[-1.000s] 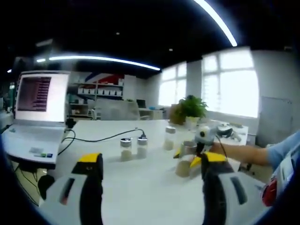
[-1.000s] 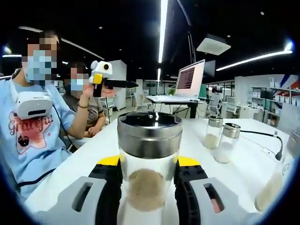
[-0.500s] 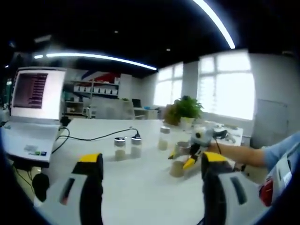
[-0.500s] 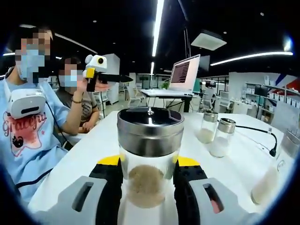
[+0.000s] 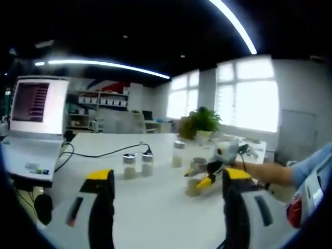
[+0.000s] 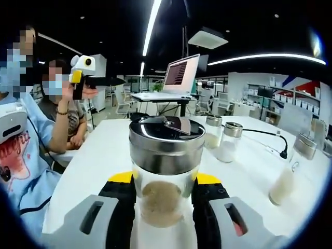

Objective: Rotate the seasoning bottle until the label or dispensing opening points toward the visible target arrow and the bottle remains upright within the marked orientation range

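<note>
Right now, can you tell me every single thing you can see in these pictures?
Glass seasoning bottle with steel lid: one, clear with tan powder, upright between the right gripper's jaws.
Other glass shaker bottles: three, clear with pale contents; a pair near the black cable, one at the right.
Open laptop: one, white, bright screen, left on the white table.
Potted plant: one, green, far end of the table.
Seated people: two, beside the table.
Left gripper: grey with yellow tips, open, above the table.
Right gripper: grey, black and yellow, shut on the bottle.
</note>
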A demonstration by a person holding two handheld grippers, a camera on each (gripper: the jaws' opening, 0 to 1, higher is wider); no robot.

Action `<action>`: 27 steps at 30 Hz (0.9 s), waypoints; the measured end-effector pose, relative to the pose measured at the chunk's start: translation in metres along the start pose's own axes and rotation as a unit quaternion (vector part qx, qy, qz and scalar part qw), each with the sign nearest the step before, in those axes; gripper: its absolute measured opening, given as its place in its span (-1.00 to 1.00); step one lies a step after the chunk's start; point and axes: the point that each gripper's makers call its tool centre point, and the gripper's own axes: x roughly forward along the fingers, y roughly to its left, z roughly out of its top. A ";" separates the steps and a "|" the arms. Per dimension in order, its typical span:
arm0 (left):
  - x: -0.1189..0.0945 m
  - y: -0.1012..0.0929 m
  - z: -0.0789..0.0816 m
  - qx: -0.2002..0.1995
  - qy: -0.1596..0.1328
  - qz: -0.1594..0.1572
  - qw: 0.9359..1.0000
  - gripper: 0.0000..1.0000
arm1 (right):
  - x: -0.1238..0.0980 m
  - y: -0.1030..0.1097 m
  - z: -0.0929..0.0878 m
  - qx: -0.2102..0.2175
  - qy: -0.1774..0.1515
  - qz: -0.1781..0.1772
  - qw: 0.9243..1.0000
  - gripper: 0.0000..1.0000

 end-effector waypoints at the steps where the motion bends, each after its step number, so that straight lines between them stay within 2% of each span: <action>1: 0.000 0.000 0.000 0.001 0.001 0.002 1.000 0.81 | 0.000 0.000 0.000 0.005 0.004 -0.007 1.000 -0.17; 4: -0.001 0.001 0.001 0.002 -0.003 0.004 1.000 0.82 | -0.001 -0.001 -0.002 0.010 0.021 -0.039 0.999 -0.17; 11: -0.003 0.000 0.001 -0.002 -0.007 0.005 1.000 0.81 | -0.002 -0.003 -0.003 0.023 0.025 -0.078 0.996 -0.17; 16: -0.004 -0.001 0.005 -0.006 -0.017 -0.001 1.000 0.76 | -0.003 -0.005 -0.004 0.032 0.011 -0.106 0.994 -0.18; 20: -0.003 -0.002 0.007 -0.011 -0.022 -0.003 1.000 0.76 | -0.002 -0.004 -0.004 0.045 0.013 -0.132 0.990 -0.18; 23: -0.003 -0.003 0.014 -0.006 -0.043 -0.008 0.999 0.50 | -0.002 -0.004 -0.004 0.052 0.012 -0.153 0.987 -0.18; 27: -0.005 -0.008 0.017 -0.004 -0.048 -0.016 0.999 0.56 | -0.003 -0.004 -0.005 0.062 0.006 -0.181 0.981 -0.18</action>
